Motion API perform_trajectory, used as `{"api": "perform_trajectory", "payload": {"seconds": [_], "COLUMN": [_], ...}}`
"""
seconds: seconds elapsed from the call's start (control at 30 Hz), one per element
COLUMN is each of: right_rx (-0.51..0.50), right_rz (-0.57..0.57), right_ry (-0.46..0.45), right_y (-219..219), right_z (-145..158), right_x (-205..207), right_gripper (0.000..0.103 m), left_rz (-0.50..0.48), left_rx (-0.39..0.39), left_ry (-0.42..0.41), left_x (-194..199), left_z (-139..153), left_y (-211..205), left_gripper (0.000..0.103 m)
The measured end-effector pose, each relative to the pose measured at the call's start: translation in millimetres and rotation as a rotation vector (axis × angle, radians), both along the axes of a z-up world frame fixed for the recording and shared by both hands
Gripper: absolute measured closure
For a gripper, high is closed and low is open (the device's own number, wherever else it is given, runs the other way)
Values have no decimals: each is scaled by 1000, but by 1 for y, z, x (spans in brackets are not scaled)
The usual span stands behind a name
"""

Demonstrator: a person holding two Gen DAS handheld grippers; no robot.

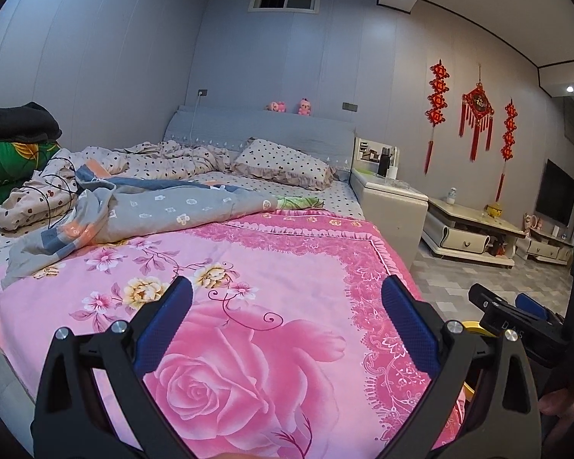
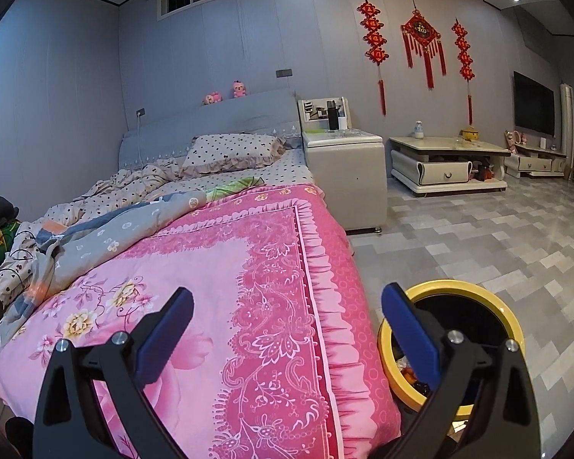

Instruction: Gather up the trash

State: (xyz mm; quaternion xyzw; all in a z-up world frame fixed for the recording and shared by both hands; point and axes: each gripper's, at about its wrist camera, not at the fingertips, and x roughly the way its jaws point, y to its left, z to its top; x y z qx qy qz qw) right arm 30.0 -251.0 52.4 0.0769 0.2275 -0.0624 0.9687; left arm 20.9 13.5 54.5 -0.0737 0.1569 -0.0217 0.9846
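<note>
Fingers (image 2: 409,329) masking yellow bin (image 2: 478,290)

The bin (image 2: 478,294) is round, yellow-rimmed and black inside, standing upright on the tiled floor just beside the bed's pink edge, at about 4 o'clock in the right wrist view. Trash (image 2: 406,371) lies inside, small and mixed, too blurred to identify.

Your left tongs (image 1: 287,306) have matt black plastic arms, bright metal screws and blue pads (image 1: 163,331) with a fine knurled grip — the right tongs (image 2: 287,306) look the same. Below them lies a soft printed cloth quilt (image 1: 271,279), pink and smooth. At lower right in the right wrist view, the bin (image 2: 511,319) has a glossy yellow plastic rim, and the floor tiles (image 2: 497,237) shine — polished, reflecting light.
</note>
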Motion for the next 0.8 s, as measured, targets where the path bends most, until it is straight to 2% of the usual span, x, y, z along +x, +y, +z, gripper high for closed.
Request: {"api": "perform_trajectory", "payload": {"seconds": [0.8], "right_rx": [8], "right_rz": [-6], "right_ry": [23], "right_y": [-2], "right_z": [-6], "right_x": [3], "right_gripper": [8], "left_rz": [-7], "left_rx": [-8], "left_ry": [9], "left_x": [2], "left_z": [-4], "left_y": [-1], "left_gripper": [8]}}
